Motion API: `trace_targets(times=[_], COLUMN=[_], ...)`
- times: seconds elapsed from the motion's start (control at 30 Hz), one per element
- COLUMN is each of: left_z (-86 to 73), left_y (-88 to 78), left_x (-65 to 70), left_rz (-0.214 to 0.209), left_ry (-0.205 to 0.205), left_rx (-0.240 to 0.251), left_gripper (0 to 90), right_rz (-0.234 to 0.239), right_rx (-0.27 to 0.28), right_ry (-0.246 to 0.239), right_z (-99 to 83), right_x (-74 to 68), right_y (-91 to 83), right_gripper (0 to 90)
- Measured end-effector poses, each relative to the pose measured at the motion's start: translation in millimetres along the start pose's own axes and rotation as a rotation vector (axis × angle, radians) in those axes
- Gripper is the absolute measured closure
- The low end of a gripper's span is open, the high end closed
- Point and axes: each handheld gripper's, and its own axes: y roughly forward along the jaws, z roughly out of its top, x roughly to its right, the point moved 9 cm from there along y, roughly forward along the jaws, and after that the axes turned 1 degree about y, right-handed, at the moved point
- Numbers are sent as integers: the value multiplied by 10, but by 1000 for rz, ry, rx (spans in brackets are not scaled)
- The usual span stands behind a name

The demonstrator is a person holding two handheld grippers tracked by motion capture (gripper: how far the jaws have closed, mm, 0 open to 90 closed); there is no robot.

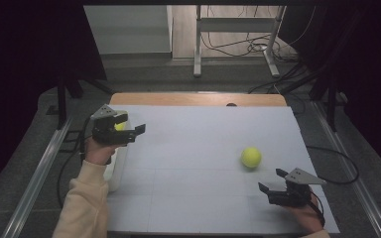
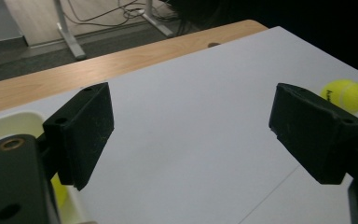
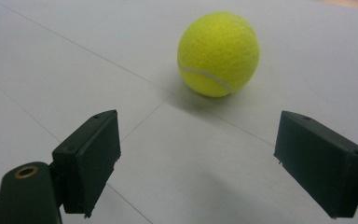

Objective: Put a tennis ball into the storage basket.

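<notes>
Plainly, the work in hand looks like gathering tennis balls into the cream tray (image 1: 120,163) at the left edge of the white surface (image 1: 193,148). Seen from the high view, the left tool (image 1: 135,132) hangs over that tray with its jaws spread and nothing between them, and a bit of yellow (image 1: 120,126) shows just behind it, though whether that is a ball lying in the tray cannot be told from here. The remaining ball (image 1: 251,156) sits free on the surface toward the right, near the right tool (image 1: 273,180), which rests low with its jaws apart and aimed at it. From the left gripper view, the jaws stand wide over bare surface, the tray's rim (image 2: 9,123) shows at lower left with a yellow patch (image 2: 59,191) inside, and the ball (image 2: 344,94) lies well apart at far right. From the right gripper view, the ball (image 3: 218,53) sits ahead of the spread jaws, roughly centred between them and untouched. My reading is that one ball is dropped off and the next pick is due: the right tool should slide forward until the ball sits between the pads, then squeeze gently so it cannot roll away.
</notes>
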Motion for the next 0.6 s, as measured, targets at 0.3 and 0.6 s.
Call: trace_targets(times=[0.3, 0.6], left_z=[47, 56], left_y=[85, 181], left_x=[215, 392], left_rz=[-39, -74], left_ry=[25, 59], left_rx=[4, -8], left_gripper=[149, 148], right_rz=[11, 5], right_rx=[-1, -4], right_ry=[-1, -3], right_z=[-19, -33], right_x=[-2, -13], right_y=[-1, -27], right_gripper=[151, 151])
